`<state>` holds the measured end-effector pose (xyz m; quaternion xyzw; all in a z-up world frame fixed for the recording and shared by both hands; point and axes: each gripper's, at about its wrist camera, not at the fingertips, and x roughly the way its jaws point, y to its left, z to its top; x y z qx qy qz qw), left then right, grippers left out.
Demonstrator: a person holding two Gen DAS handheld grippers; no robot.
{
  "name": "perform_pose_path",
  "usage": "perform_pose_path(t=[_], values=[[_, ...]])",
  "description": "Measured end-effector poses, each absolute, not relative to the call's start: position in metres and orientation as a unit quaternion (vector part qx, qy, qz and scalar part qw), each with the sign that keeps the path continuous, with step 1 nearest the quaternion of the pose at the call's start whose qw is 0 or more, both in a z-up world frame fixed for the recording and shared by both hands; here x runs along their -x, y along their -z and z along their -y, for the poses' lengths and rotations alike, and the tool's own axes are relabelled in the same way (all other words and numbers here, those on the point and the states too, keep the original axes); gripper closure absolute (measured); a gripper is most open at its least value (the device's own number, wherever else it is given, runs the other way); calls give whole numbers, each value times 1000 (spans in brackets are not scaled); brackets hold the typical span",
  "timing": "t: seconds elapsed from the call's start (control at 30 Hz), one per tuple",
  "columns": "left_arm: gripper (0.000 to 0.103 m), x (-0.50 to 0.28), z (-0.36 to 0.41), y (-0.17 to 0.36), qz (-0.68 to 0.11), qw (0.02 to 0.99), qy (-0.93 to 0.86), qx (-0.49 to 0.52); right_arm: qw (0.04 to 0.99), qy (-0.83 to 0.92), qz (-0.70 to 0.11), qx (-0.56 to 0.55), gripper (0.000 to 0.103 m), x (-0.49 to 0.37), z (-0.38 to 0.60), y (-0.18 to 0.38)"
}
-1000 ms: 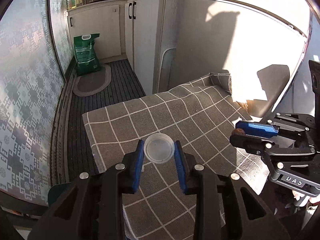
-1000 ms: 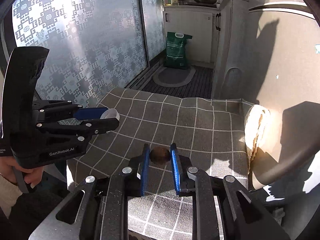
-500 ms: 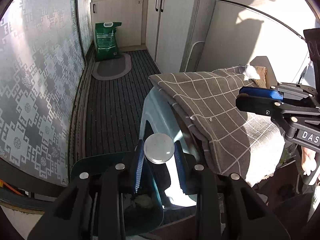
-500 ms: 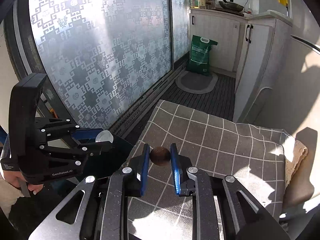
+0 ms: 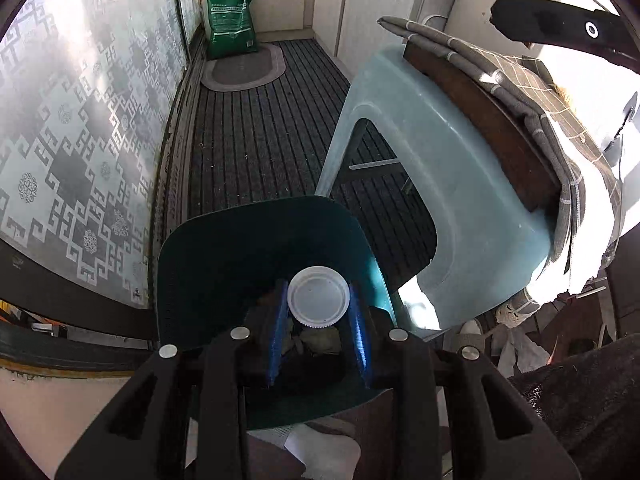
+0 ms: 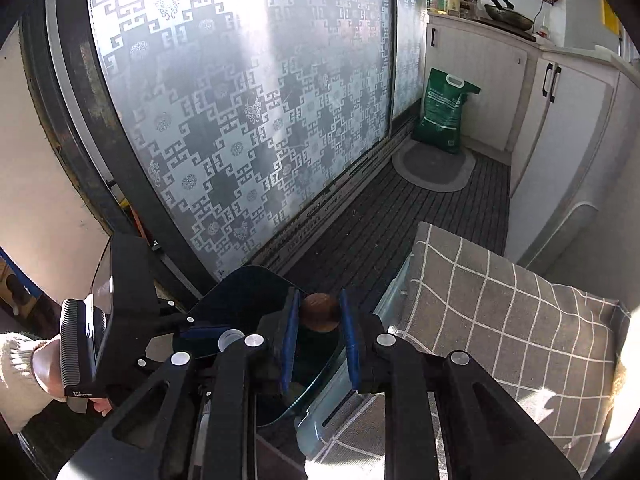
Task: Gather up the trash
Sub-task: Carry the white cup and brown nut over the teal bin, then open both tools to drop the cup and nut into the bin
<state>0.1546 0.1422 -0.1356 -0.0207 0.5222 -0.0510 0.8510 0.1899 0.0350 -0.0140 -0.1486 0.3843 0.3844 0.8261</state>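
My left gripper is shut on a round white plastic lid, held flat between the blue pads. It hangs over the mouth of a dark green waste bin with crumpled scraps at the bottom. My right gripper is shut on a small brown round nut-like thing. It sits just above the same bin, beside the pale blue stool. In the right wrist view the left gripper and the lid show at lower left, with a person's hand on the handle.
A pale blue plastic stool under a grey checked cushion stands right of the bin. A frosted patterned sliding door runs along the left. A green sack, an oval mat and white cabinets lie further down the ribbed floor.
Both grippers have swung left off the checked cushion to the green bin. The left one has also dropped, so the lid now hangs over the bin's mouth. Both grips are unchanged.
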Motion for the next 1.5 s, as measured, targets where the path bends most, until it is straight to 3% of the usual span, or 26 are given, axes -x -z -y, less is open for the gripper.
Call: perform_pose_path(t=[0.27, 0.33, 0.43, 0.6, 1.0, 1.5], values=[[70, -145, -159, 171, -554, 831, 40, 23, 809, -394, -406, 161, 82, -184, -68, 30], [57, -144, -165, 174, -555, 831, 33, 27, 803, -396, -416, 162, 82, -184, -74, 36], [56, -142, -171, 172, -549, 835, 30, 25, 795, -394, -428, 171, 82, -183, -84, 46], [66, -138, -186, 154, -523, 851, 22, 41, 785, -393, -441, 185, 82, -181, -97, 62], [78, -115, -213, 61, -406, 911, -10, 75, 764, -390, -470, 208, 82, -174, -116, 98], [79, -100, -217, 15, -357, 931, -12, 72, 719, -381, -520, 261, 81, -157, -136, 172]])
